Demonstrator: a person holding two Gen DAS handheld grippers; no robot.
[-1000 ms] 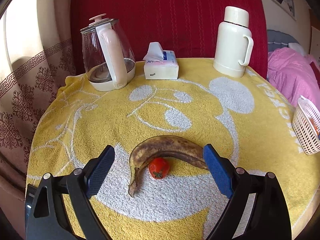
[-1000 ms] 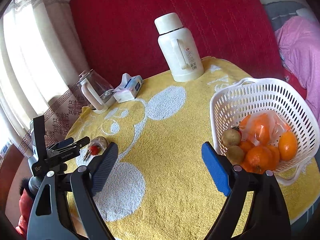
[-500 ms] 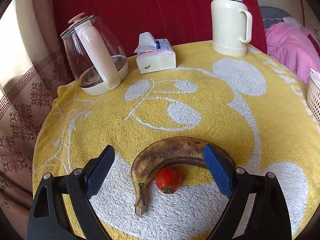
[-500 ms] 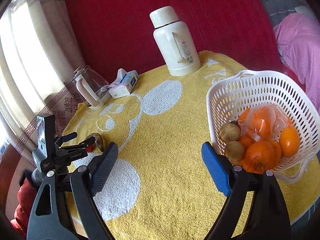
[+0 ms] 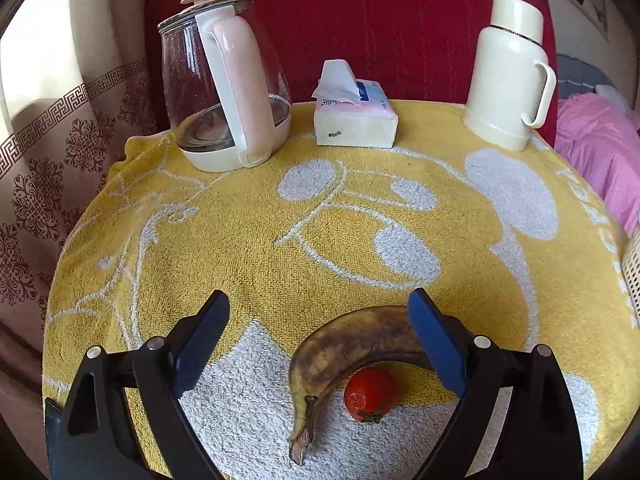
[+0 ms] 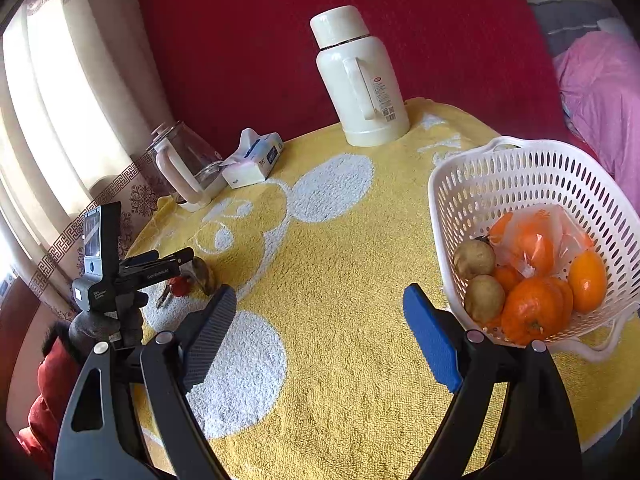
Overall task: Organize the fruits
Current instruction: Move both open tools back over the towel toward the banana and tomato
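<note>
a: two grippers, both spread wide and holding nothing. where's the fruit?

b: on the yellow terry towel [image 5: 240,248]. white perforated plastic basket [image 6: 516,168] at its right edge holds oranges. the brown-spotted curved banana [image 5: 352,348] and small red tomato [image 5: 370,394] lie near the front edge, under the left gripper [image 5: 316,322]. the right gripper [image 6: 318,312] hovers mid-towel.

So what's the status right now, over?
Both grippers open, empty. Left gripper over banana, tomato beside it. Basket clear.
</note>
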